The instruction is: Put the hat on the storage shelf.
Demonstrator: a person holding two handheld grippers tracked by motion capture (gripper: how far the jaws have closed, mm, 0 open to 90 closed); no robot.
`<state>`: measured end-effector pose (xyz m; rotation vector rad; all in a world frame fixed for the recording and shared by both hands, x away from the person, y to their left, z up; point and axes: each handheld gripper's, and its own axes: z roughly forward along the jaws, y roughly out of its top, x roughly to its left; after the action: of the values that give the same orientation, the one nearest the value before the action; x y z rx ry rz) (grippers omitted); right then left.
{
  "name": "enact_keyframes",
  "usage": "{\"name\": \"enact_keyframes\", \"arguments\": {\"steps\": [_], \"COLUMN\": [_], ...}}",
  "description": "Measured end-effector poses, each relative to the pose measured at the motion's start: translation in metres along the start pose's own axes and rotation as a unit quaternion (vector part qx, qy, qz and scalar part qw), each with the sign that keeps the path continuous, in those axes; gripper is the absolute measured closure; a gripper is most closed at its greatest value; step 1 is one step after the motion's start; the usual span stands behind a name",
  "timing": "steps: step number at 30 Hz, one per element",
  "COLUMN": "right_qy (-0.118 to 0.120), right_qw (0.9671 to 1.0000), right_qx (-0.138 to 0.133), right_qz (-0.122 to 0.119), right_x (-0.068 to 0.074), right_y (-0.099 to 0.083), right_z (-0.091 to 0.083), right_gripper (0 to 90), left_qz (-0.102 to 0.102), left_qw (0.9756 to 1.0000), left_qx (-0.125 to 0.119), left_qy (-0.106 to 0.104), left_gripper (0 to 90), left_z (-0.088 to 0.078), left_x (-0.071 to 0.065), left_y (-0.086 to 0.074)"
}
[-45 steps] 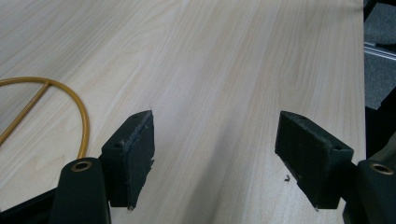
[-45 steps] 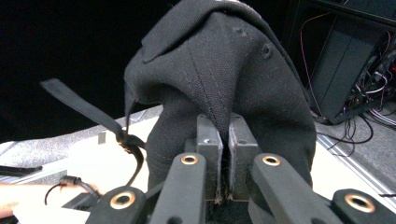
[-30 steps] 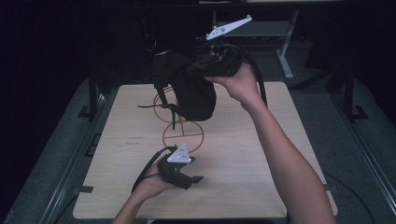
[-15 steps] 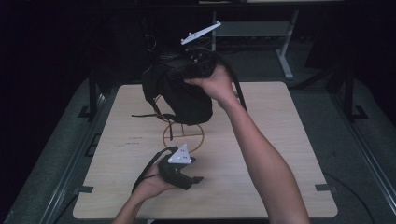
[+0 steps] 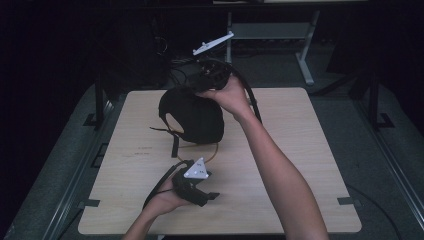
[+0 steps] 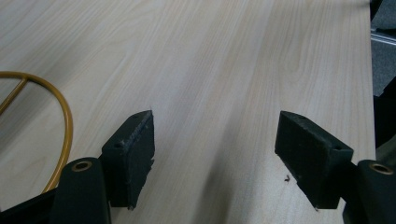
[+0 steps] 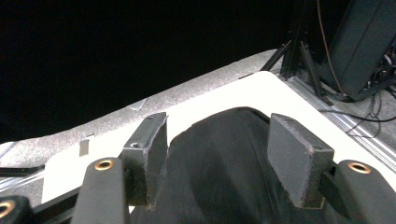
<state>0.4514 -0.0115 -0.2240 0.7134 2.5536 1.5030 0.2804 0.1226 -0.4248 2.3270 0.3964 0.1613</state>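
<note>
**Black bag set down over the wire stand, right claw letting go**

The pale wood worktop (image 5: 300, 165) carried the whole scene, dark floor all round it. On its far half sat the black fabric bag (image 5: 192, 115), slumped over a thin yellow wire stand (image 5: 216, 150), whose ring base curved out from under the bag's near edge and showed again in the left gripper view (image 6: 65, 126). Loose straps (image 5: 172, 142) hung down the bag's near side onto the wood.

The right claw (image 5: 212, 75) stood at the bag's far top edge, the hand (image 5: 227, 95) resting against the fabric. Its jaws had just been opening; in the right gripper view a fold of the bag (image 7: 219, 154) rose between the pads, which stood clear of it on both sides. The left claw (image 5: 197, 187) waited near the front edge of the worktop, jaws wide, with nothing but bare wood between them.

The step in hand looked like the release after placing the bag on the stand. Next, the right claw would probably need to lift straight away without snagging fabric or straps, or the bag might drag off the stand.
</note>
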Motion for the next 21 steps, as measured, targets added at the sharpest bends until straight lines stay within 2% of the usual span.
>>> {"name": "enact_keyframes", "arguments": {"steps": [7, 17, 21], "right_qy": [-0.002, -0.002, -0.002], "right_qw": [0.9999, 0.9998, 0.9997], "right_qx": [-0.007, -0.007, -0.009], "right_qz": [0.012, 0.020, 0.025], "right_x": [-0.010, -0.014, -0.014], "right_y": [-0.015, -0.029, -0.034], "right_z": [-0.016, -0.034, -0.043], "right_gripper": [35.8, 32.7, 31.7], "left_qz": [-0.007, -0.013, -0.013], "left_qw": [0.9999, 0.9998, 0.9998], "left_qx": [-0.008, -0.014, -0.009], "left_qy": [0.006, 0.009, 0.012], "left_gripper": [28.3, 28.3, 28.1], "left_z": [-0.003, -0.006, -0.005], "left_x": [0.004, 0.008, 0.008], "left_y": [-0.001, -0.004, -0.005]}}
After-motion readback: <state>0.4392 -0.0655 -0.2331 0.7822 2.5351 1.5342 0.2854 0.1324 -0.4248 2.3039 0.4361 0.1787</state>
